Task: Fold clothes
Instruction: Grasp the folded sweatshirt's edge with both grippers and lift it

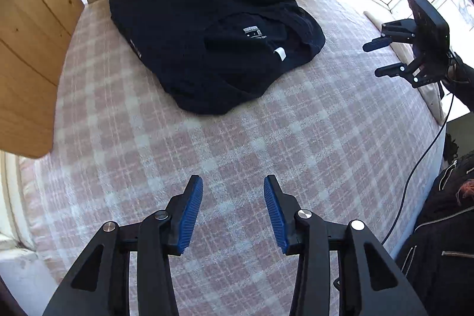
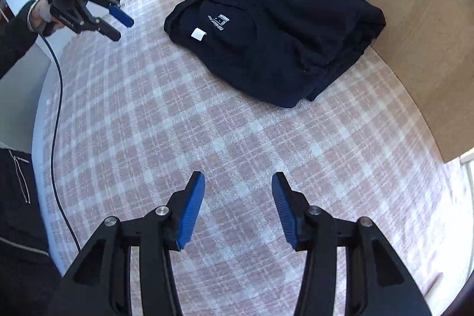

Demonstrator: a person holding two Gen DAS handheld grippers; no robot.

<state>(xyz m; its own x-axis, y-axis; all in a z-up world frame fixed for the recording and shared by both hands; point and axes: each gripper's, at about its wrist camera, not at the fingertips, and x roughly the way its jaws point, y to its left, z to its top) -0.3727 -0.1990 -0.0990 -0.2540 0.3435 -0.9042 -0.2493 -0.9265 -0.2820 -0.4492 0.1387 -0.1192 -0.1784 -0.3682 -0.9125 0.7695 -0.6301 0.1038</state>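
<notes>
Garment: black sweatshirt with a white swoosh logo, folded into a thick, roughly square bundle; neck label and a small white tag facing up.
Location: far end of the pink-and-white checked bed cover, just in front of the wooden board, well apart from both tools.
Likely reason for that spot: parked at the back to leave the near stretch of cover free as working space.
Left gripper: jaws spread, blue ribbed pads facing each other with nothing between them, only bare cover beneath; tilted steeply down.
Right gripper: likewise spread and empty, angled down at bare cover, off to the side of the bundle.
Contact: neither tool touching the sweatshirt.
Holder: dark sleeve and hand behind the left tool in the right wrist view; black zipped jacket at the bed's edge.
Cable: black lead trailing down from the left tool.
Stage, as a judgement: this piece looks finished, edges tucked and stack compact; empty claws fit a release and pull-back.
Risk: loose lower hem of the bundle could slump if nudged.
</notes>
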